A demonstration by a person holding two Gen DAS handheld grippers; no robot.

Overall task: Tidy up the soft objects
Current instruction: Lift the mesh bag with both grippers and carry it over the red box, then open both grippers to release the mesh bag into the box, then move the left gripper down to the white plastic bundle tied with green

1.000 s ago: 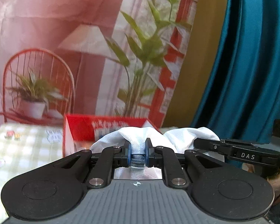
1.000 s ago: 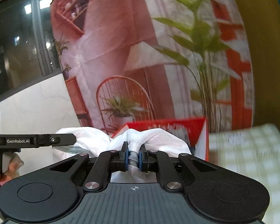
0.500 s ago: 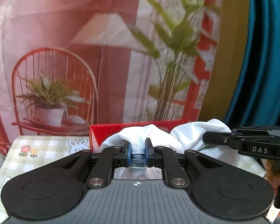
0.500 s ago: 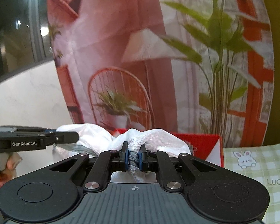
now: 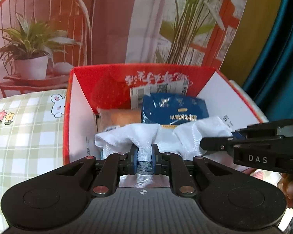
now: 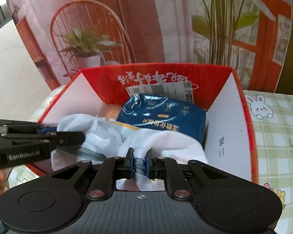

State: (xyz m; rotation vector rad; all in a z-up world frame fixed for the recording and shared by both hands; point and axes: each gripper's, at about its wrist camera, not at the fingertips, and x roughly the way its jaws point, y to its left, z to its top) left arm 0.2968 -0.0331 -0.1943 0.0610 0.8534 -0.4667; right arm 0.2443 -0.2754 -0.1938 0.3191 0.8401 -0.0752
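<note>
Cloth (image 5: pixel 146 136), white with a grey zippered edge, hangs between your two grippers over the open red box (image 5: pixel 82 105). Your left gripper (image 5: pixel 144 160) has its pads pressed together on a bunched fold of that cloth, right where the grey zipper runs through. Your right gripper (image 6: pixel 139 162) pinches another fold of the same cloth in the same way, its pads closed tight on the zipper edge. From the left wrist camera you can see the right gripper (image 5: pixel 234 136) reaching in from the side, over the box's near right corner; from the right wrist camera the left gripper (image 6: pixel 46 131) reaches in from the opposite side.

The box stands open at the top, red outside and on its far inner wall, white on its inner side walls. Inside it, against the far wall, a blue packet (image 6: pixel 162 117) with printed writing lies tilted, its lower edge tucked under the cloth. Beside the packet, toward the box's left wall, sits an orange-tan wrapped item (image 5: pixel 119 117); you cannot tell what it is. A white label (image 6: pixel 162 89) sticks to the far inner wall just above the packet. The cloth sags into the near half of the box, covering whatever lies below.

The box rests on a green checked tablecloth (image 5: pixel 25 140) with bunny and flower prints.
</note>
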